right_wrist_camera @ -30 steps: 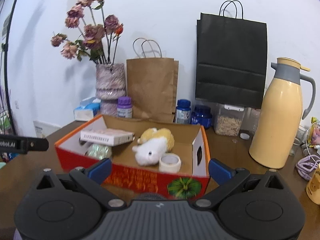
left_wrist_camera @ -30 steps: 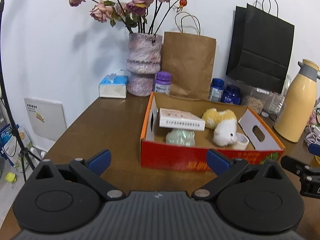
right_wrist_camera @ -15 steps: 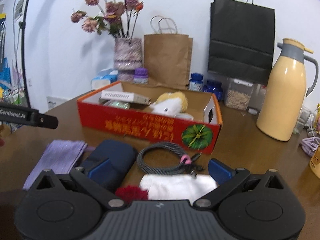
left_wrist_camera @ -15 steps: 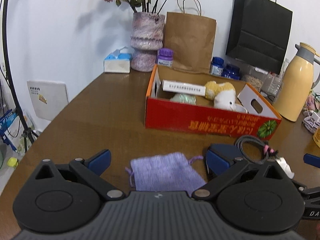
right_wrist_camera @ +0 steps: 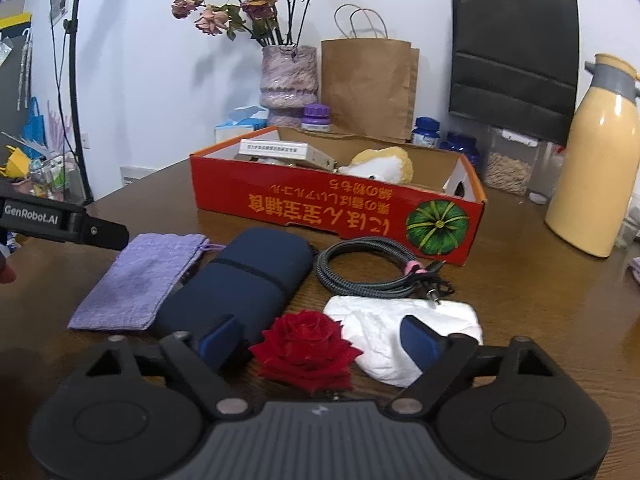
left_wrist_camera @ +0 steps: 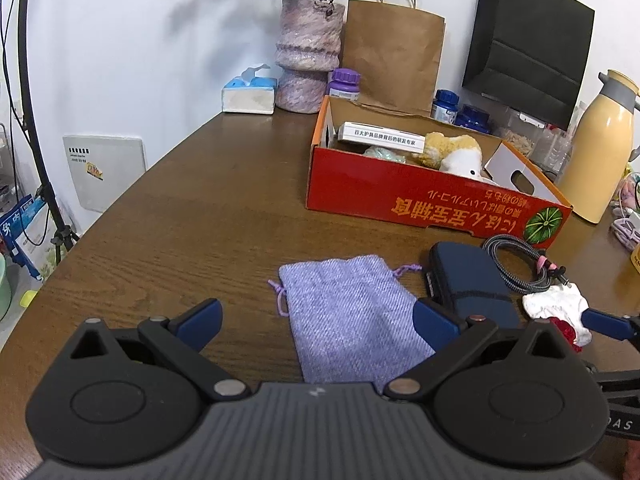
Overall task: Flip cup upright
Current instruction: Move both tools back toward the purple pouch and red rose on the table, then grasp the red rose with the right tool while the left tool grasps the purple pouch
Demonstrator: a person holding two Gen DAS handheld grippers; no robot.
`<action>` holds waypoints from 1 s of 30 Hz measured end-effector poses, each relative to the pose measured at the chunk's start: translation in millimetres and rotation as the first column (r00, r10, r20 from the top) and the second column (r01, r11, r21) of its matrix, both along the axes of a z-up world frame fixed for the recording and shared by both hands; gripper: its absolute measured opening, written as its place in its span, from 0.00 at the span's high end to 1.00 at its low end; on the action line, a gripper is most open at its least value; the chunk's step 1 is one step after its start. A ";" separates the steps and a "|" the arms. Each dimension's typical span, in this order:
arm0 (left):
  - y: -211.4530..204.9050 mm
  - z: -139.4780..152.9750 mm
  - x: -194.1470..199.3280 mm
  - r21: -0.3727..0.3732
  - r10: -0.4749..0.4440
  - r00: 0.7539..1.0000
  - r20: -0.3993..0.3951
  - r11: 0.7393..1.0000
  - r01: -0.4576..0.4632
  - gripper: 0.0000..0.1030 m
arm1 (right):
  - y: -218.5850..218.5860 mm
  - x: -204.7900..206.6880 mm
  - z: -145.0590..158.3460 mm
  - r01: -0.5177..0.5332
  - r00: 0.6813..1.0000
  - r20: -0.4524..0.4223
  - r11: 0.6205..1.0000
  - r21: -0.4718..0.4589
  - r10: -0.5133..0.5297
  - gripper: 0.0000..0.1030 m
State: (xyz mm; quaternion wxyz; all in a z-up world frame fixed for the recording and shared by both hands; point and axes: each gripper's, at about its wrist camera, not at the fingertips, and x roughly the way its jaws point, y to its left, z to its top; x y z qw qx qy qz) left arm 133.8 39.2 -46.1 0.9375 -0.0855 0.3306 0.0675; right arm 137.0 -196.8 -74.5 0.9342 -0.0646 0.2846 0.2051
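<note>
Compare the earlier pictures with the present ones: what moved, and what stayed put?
Both grippers tipped down toward the table: the left gripper now over the purple pouch, the right gripper, jaws closing, around the red rose. Nothing gripped. The red box stayed put.

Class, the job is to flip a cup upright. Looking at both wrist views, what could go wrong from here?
1. No cup shows in either view, so the right gripper, whose jaws are closing, may grab the wrong thing: the red rose sits between its fingers.
2. The crumpled white tissue lies under its right finger and could snag.
3. The left gripper hangs over the purple pouch and could drag it.
</note>
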 end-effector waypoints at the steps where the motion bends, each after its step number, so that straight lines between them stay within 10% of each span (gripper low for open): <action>1: -0.1 -0.7 -0.5 -0.001 0.000 1.000 -0.003 1.000 0.000 0.00 | 0.0 0.4 -0.9 -0.008 1.000 -0.005 1.000 0.007 0.008 0.24; 21: -7.9 -10.5 3.5 -0.043 -0.007 0.998 -0.059 0.999 0.005 0.00 | -13.9 2.1 -11.4 -0.045 0.996 -0.069 0.993 0.110 0.053 0.63; 30: -17.5 -12.1 21.1 -0.061 0.006 0.997 -0.081 0.998 -0.011 0.00 | -18.2 -9.4 -7.3 0.013 0.999 0.032 0.993 0.117 -0.016 0.66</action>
